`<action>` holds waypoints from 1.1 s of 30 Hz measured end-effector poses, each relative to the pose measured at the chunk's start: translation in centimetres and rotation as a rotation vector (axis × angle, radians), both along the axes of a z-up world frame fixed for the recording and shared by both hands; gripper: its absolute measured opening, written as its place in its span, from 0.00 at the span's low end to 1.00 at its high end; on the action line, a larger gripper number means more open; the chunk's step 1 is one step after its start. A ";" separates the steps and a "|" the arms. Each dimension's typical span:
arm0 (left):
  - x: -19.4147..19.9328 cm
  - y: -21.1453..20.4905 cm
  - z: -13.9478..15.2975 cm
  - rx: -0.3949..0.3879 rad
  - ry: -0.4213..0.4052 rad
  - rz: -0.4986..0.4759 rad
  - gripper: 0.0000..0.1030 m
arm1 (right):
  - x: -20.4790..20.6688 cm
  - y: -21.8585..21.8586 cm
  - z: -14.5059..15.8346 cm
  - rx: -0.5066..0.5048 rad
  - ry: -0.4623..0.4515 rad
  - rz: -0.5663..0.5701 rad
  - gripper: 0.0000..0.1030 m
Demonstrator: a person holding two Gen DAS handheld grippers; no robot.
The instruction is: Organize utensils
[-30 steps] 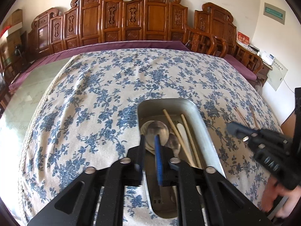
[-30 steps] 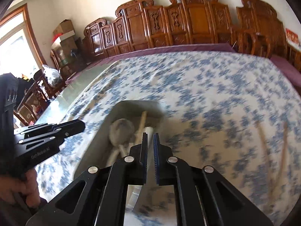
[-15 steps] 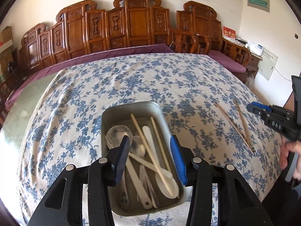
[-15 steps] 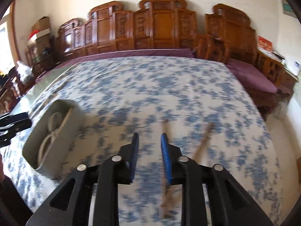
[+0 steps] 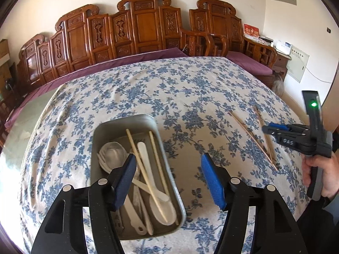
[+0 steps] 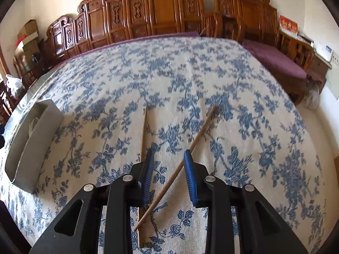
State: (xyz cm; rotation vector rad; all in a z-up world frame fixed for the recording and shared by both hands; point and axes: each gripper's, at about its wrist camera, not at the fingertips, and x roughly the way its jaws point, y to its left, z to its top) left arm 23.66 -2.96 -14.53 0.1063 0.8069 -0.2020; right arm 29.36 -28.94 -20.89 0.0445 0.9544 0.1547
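A metal tray [image 5: 125, 119] sits on the flowered cloth and holds white spoons [image 5: 161, 209] and a pair of pale chopsticks [image 5: 146, 169]. My left gripper [image 5: 167, 163] hovers over the tray's right rim, its jaws opening, with nothing gripped. Two loose chopsticks [image 5: 252, 137] lie on the cloth to the right, crossing near their close ends. My right gripper [image 6: 169, 154] hangs just above them, its jaws opening. The darker chopstick [image 6: 201, 131] runs slantwise under the gap, and the paler chopstick [image 6: 144, 131] passes under the left finger. The pads press on neither.
The tray [image 6: 31, 144] stands off to the right gripper's left. A hand [image 5: 322, 173] holds the right gripper [image 5: 273, 130] near the table's right edge. Carved wooden benches [image 5: 144, 29] with purple cushions line the far side. Flowered cloth [image 6: 190, 69] covers the table.
My left gripper went from shut to wide open and drew back from the tray. My right gripper swung away from the tray to the loose chopsticks, came lower and opened.
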 end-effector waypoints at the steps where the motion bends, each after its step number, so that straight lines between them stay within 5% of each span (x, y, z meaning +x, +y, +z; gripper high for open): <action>1: -0.1 -0.3 -0.1 0.000 0.002 -0.004 0.59 | 0.1 0.1 -0.6 -0.007 0.026 -0.002 0.31; 11: -1.5 -2.9 -0.7 0.014 0.020 -0.031 0.59 | -0.7 -0.3 -1.2 -0.110 0.069 -0.020 0.27; 14: -2.0 -3.4 -0.4 0.021 0.016 -0.030 0.59 | -0.9 -1.2 -1.2 -0.118 0.072 -0.031 0.10; 16: -2.3 -3.7 -0.2 0.017 0.015 -0.029 0.59 | -1.0 -1.8 -1.3 -0.112 0.071 -0.021 0.07; 24: -2.2 -6.2 -0.9 0.027 0.035 -0.053 0.59 | -0.7 -3.3 -1.1 -0.128 0.047 -0.008 0.06; 33: 0.2 -10.4 -3.3 0.050 0.076 -0.116 0.59 | 0.3 -5.0 -0.8 -0.032 0.032 -0.024 0.06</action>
